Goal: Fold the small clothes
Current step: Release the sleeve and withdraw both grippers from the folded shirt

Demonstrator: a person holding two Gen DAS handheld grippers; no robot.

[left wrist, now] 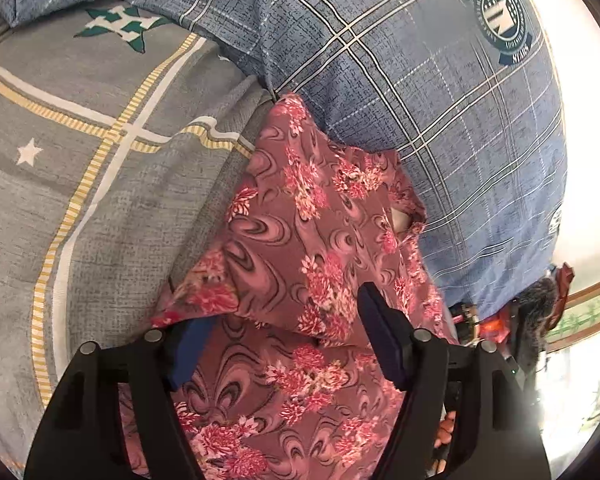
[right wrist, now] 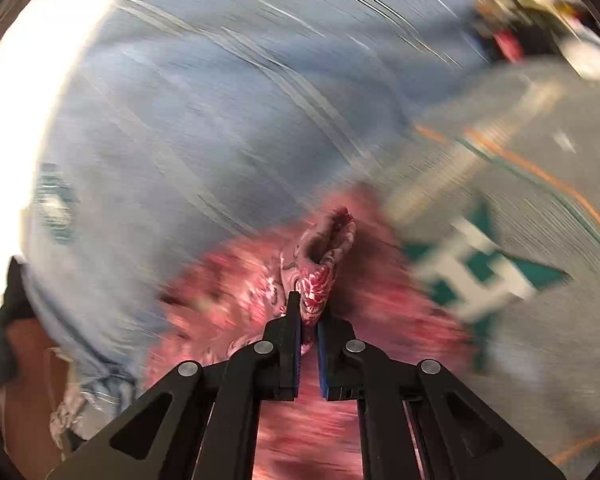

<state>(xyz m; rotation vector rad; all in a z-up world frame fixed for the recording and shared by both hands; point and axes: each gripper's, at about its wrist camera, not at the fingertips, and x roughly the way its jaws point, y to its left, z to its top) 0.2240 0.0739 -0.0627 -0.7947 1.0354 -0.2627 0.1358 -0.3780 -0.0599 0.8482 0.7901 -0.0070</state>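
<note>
One floral garment lay on the bed where the grey sheet met the blue plaid quilt. My left tongs stood released, the garment draped between and over their fingers. My right tongs were clenched on a bunched fold of that garment.

**Readable marks: one letter and one word**

A white block letter "H" sits on a green star printed on the grey bedsheet, far left in the left wrist view; the same star shows blurred at the right in the right wrist view. On the blue checked bedsheet, far right, a round navy emblem carries ring lettering too small to read; its lower banner reads "STARS". A plain white star marks the grey sheet at left.
</note>
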